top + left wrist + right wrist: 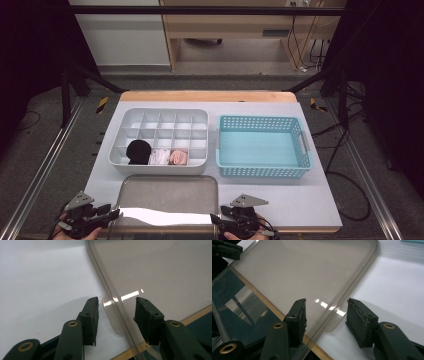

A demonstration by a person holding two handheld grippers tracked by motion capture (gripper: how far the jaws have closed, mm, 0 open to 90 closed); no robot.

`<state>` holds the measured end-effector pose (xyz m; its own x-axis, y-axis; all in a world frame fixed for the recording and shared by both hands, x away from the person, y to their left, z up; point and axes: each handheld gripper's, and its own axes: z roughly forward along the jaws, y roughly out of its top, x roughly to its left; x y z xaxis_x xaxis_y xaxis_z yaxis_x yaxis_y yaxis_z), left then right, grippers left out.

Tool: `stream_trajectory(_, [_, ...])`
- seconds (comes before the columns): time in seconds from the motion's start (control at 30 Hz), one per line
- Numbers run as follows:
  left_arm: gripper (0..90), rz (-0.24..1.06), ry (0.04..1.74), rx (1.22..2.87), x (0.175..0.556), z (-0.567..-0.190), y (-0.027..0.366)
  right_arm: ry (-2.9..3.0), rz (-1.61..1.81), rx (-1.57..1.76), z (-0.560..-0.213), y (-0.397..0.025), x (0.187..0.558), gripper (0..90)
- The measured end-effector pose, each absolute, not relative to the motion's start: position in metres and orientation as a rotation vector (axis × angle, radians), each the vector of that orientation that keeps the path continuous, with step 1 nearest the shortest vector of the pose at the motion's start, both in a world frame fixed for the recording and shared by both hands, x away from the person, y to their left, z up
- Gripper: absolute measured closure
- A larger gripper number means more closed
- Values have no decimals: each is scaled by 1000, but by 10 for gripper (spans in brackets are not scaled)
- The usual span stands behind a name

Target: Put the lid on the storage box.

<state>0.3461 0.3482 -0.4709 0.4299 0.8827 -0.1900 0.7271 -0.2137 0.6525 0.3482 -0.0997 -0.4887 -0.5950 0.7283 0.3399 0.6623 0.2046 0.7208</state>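
A smoky see-through lid [167,200] lies flat at the table's front, its near edge hanging over the wooden table edge. My left gripper [116,215] is at the lid's left side. In the left gripper view it [117,306] stands open, its jaws either side of the lid's rim and small tab [113,320], not touching. My right gripper [216,219] is at the lid's right side, also open [327,306], with the rim and the right tab [334,323] between its jaws. The lid [307,270] rests on the white table top.
Behind the lid stands a white divided tray [157,117] with a black roll [138,151], a white bundle [160,157] and a pink bundle [178,158] in its front row. To its right sits an empty light-blue basket [263,145].
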Motion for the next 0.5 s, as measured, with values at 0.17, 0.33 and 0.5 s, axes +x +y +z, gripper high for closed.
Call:
stream_trajectory(0.17, [557,287,1357,1996,346,-471,345,2350,1360,1436,-489,-98,348,515])
stream_trajectory(0.33, [555,301,1370,1990,345,-471,342,2328,1386,1512,-488,-99,352,516])
stream_trajectory(0.5, [552,315,1379,1981,344,-471,341,2291,1422,1580,-490,-101,355,530])
